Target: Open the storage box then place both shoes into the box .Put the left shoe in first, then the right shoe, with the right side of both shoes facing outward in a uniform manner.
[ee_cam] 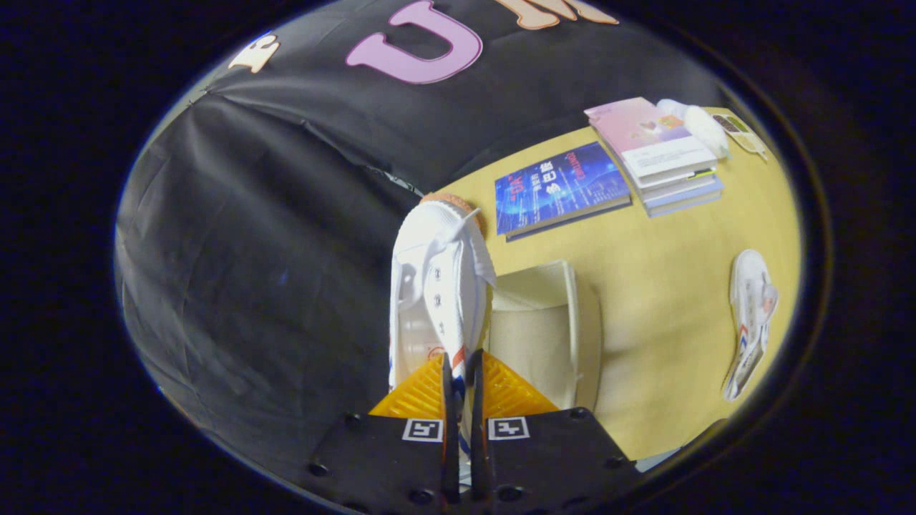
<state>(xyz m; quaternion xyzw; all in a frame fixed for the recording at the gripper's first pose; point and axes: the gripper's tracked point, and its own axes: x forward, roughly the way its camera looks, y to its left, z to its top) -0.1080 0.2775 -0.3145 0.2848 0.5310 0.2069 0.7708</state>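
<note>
Gripper (458,372) at bottom centre pinches the shoe (436,286) by its side, lifted to reach the box (544,336) just right of it.

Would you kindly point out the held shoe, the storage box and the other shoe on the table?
Held shoe (440,279), gripper view, laced upper, gripper (461,379) shut on its edge.
Storage box (533,336), gripper view, cream front wall.
Other shoe (750,322), gripper view, its middle.

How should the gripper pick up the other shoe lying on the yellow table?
The gripper is shut on a white shoe now. The other shoe lies on its side on the table, apart from the box. Probably best to come down from above and pinch the thin collar at the heel opening.
</note>
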